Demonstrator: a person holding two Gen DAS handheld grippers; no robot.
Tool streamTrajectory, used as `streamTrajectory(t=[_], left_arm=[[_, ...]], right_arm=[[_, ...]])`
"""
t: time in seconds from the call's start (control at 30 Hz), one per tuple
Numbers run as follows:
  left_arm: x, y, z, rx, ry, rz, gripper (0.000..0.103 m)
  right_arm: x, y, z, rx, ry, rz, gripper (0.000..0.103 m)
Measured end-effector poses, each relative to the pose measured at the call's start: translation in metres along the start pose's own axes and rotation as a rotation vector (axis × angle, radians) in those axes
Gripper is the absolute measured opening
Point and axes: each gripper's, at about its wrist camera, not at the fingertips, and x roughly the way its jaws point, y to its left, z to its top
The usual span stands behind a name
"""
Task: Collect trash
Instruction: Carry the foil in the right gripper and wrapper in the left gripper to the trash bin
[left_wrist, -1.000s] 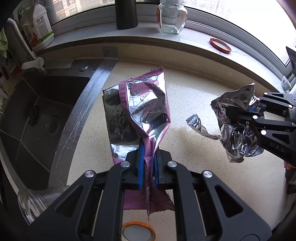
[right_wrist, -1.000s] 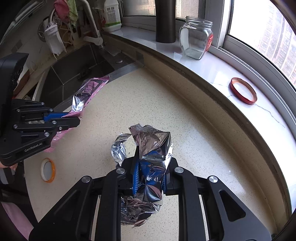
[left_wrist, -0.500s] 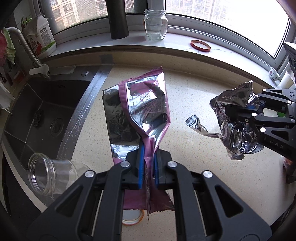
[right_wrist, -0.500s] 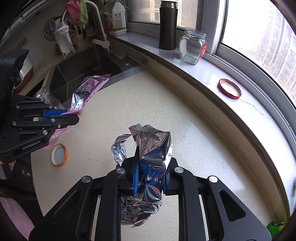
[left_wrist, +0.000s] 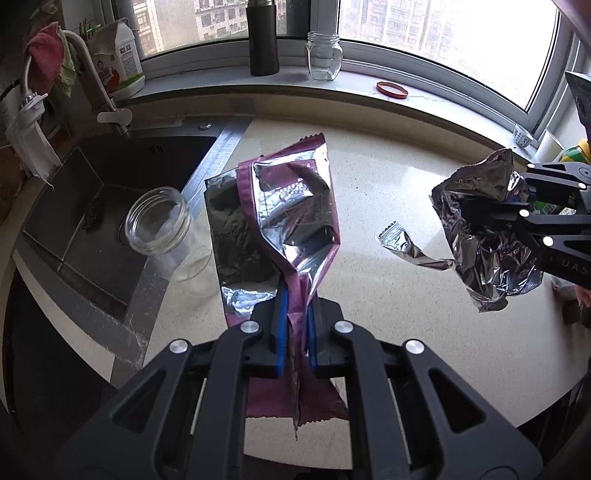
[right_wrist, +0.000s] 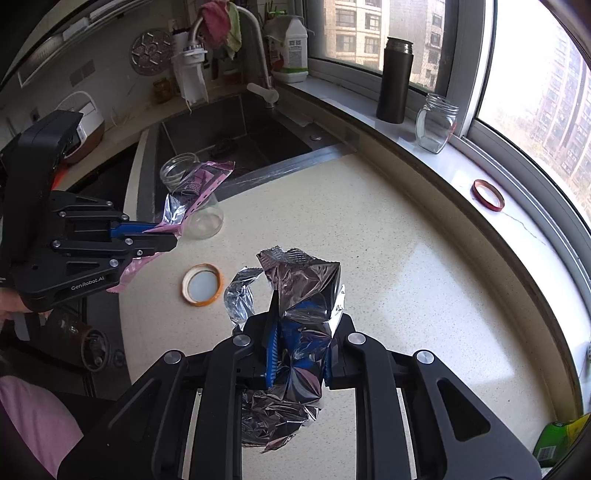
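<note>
Trash is held in both tongs, clear above the countertop (left_wrist: 388, 177). Left gripper (left_wrist: 294, 334) is clamped flat on a purple foil wrapper (left_wrist: 295, 206); right gripper (right_wrist: 297, 347) is narrowed around a crumpled silver wrapper (right_wrist: 295, 284), whose loose tail (left_wrist: 402, 243) dangles. An open glass jar (left_wrist: 162, 229) and its orange-rimmed lid (right_wrist: 202, 284) sit just below. Risk: slick foil could slip from the pads, or a trailing edge could tip the jar.

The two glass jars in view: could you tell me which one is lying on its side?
The glass jar on the counter beside the sink lies tipped over, its open mouth facing the camera. The other jar stands upright on the windowsill.
</note>
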Motion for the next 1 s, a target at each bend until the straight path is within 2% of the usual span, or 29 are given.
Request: streamTrajectory(t=[0.17,0.4,0.5,0.73,1.0], left_arm=[[-0.034,0.02,-0.04,0.007,-0.019,-0.013,0.007],[-0.075,0.048,-0.099,-0.053,-0.03,0.003,0.007],[-0.094,0.066,-0.124,-0.099,-0.029,0.041,0.007],[-0.142,0.137,-0.193,-0.255,-0.025,0.163,0.007],[-0.189,0.195,-0.26,-0.431,-0.027,0.302,0.007]], right_arm=[[-0.021,0.046,-0.005,0.003,-0.025,0.016,0.018],[-0.031,0.12,-0.013,-0.029,-0.036,0.084,0.018],[-0.026,0.158,-0.011,-0.075,-0.028,0.119,0.018],[-0.002,0.259,0.01,-0.202,-0.025,0.239,0.018],[0.028,0.363,0.041,-0.362,-0.016,0.411,0.018]])
